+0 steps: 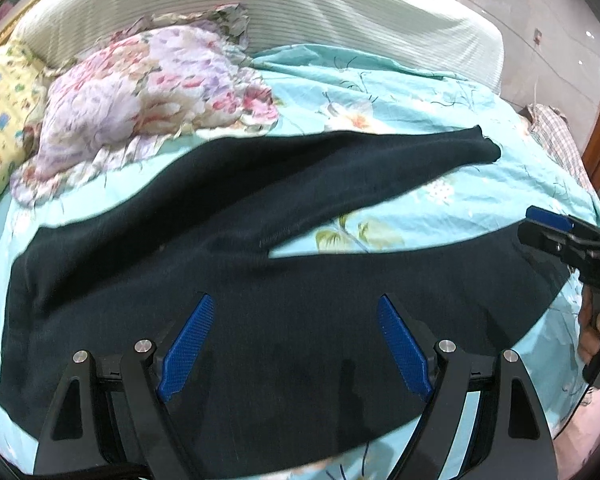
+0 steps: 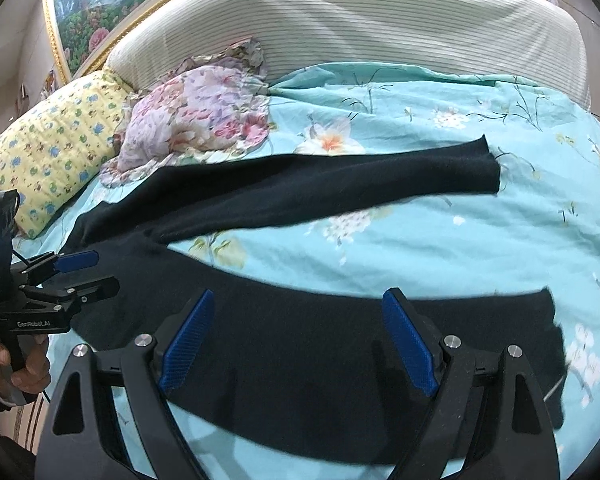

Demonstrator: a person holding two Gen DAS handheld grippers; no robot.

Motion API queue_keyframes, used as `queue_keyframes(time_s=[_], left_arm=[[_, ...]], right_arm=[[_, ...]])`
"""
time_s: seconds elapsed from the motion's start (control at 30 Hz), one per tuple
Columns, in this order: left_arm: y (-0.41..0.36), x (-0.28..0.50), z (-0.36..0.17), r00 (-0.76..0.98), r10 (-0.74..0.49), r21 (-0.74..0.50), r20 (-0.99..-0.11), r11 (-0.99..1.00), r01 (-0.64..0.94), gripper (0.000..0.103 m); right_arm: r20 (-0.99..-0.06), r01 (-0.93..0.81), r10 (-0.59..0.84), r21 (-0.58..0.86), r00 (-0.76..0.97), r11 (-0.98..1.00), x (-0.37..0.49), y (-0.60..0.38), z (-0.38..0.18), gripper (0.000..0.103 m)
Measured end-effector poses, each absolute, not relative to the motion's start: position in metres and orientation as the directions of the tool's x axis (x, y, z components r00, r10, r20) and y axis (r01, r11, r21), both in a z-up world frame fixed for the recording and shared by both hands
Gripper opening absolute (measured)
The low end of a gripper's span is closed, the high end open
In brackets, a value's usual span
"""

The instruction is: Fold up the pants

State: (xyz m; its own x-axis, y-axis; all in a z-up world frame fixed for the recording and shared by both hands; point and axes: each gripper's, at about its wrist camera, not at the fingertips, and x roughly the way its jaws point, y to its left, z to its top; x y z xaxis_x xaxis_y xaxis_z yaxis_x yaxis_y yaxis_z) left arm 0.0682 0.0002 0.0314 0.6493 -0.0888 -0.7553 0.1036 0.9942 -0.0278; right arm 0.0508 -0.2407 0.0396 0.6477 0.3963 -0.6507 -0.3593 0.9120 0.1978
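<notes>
the bed (image 2: 440, 236), covered in a turquoise flowered sheet, was taken as the landmark, with a striped headboard (image 2: 340, 20) seen at its far edge. a yellow patterned pillow (image 2: 56, 148) and a crumpled pink floral cloth (image 2: 196, 120) were found at the far left corner of the bed.

the pants (image 2: 300, 344), dark and plain, were laid flat across the near half of the bed. the waist end was placed toward the bed's left side, and the two legs were spread apart in a v toward its right side, so that a wedge of sheet was left bare between them. the far leg (image 1: 340, 160) was stretched toward the middle of the bed; the near leg (image 1: 340, 280) was run along the bed's near edge.

no fold was judged to have been made: the legs were not yet brought together, and the lengthwise halving and the later folds were all judged to remain.

the left gripper (image 1: 296, 344) was held above the near leg toward the waist end, its blue pads spread wide with nothing clasped between them. the right gripper (image 2: 300, 340) was held over the near leg toward its hem, likewise released and empty. each tool was seen gripped by a hand (image 2: 24, 364) at the near edge of the bed.
</notes>
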Motion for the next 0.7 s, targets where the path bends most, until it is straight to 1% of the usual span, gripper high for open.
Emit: queue_keyframes(time_s=[0.3,0.4,0.5,0.7], left_arm=[[-0.006,0.112,0.046,0.652,-0.077,0.020,-0.754,0.990,0.140,0.085],[-0.008,0.129,0.048,0.642,-0.078,0.028,-0.763,0.988,0.154,0.085],[-0.014,0.145,0.052,0.648,-0.062,0.063,-0.759,0.984,0.168,0.085],[-0.018,0.183,0.056,0.644,-0.036,0.109,-0.764,0.977,0.184,0.085]], right_arm=[[-0.657,-0.298,0.371,0.226,0.656,0.927,0.101,-0.270,0.052,0.086],[-0.676,-0.243,0.336,0.232,0.656,0.942,0.120,-0.284,0.054,0.086],[-0.676,-0.199,0.346,0.288,0.651,0.937,0.142,-0.302,0.058,0.086],[-0.693,-0.120,0.311,0.310,0.650,0.943,0.186,-0.331,0.062,0.086]])
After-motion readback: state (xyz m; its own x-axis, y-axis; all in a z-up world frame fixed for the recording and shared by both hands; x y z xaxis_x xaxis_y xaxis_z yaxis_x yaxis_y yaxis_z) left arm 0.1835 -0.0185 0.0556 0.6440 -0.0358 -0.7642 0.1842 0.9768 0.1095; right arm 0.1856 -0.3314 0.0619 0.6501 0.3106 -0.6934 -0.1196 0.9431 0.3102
